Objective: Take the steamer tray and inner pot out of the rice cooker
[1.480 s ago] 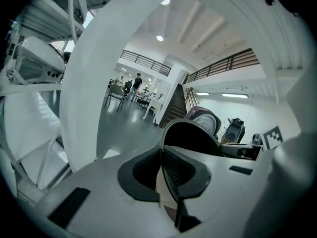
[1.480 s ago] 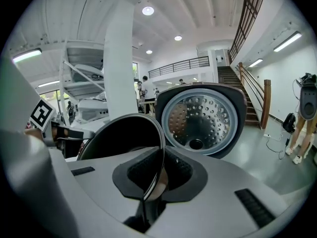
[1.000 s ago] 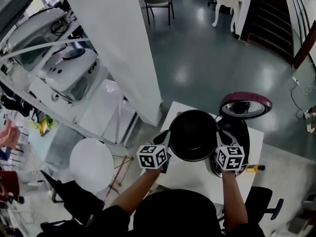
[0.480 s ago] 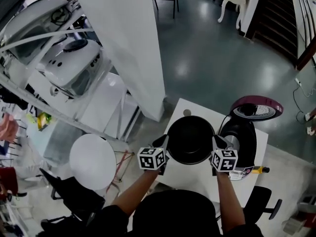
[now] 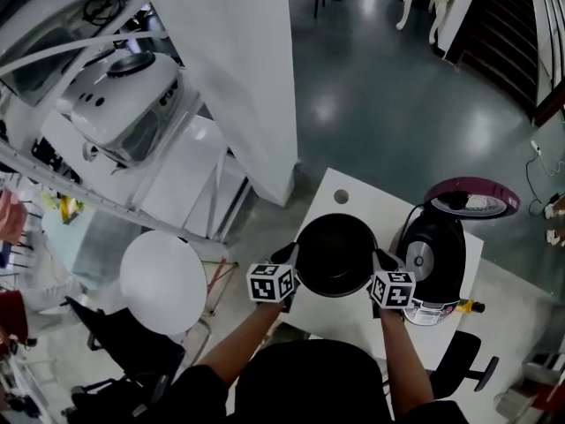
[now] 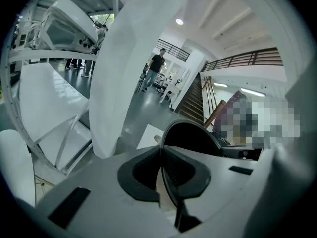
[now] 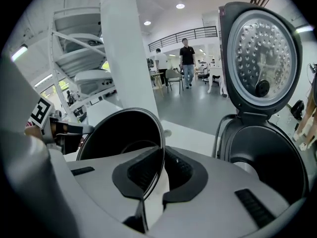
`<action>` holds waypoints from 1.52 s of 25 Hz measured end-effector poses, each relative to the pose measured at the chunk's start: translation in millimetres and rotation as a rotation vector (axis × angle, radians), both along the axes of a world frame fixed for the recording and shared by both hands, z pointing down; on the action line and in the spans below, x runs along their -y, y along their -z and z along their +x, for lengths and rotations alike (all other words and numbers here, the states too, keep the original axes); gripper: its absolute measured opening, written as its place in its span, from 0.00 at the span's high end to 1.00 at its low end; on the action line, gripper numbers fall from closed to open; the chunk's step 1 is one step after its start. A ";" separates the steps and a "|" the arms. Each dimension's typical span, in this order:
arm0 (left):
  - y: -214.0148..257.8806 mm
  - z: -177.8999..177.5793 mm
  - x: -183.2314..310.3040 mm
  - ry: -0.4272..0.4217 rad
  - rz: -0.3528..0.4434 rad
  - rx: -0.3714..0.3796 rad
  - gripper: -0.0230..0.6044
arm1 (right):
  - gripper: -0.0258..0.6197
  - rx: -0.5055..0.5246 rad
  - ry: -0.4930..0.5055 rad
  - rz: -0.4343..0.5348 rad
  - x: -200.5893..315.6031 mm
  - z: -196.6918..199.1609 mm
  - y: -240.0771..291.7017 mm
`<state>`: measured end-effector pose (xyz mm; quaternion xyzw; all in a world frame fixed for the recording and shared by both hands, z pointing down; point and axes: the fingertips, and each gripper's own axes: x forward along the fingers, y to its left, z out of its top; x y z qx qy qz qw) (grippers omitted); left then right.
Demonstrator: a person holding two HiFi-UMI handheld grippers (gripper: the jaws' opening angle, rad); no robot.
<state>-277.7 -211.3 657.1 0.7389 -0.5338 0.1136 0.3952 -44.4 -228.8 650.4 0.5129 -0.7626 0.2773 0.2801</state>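
No text is legible. The white marker cube (image 5: 271, 283) on the left gripper (image 5: 290, 254) shows only black square patterns. The front label on the black rice cooker (image 5: 434, 259), well to its right, is too small to read.

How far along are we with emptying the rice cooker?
Done: the inner pot is out of the rice cooker, whose lid stands open and cavity looks empty. In hand: left gripper and right gripper clamp the pot's rim over the table. Left: setting it down; no steamer tray is in view.
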 end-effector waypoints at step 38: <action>-10.0 -0.6 4.4 -0.082 0.091 0.022 0.86 | 0.93 -0.006 -0.012 0.196 -17.6 -4.1 27.9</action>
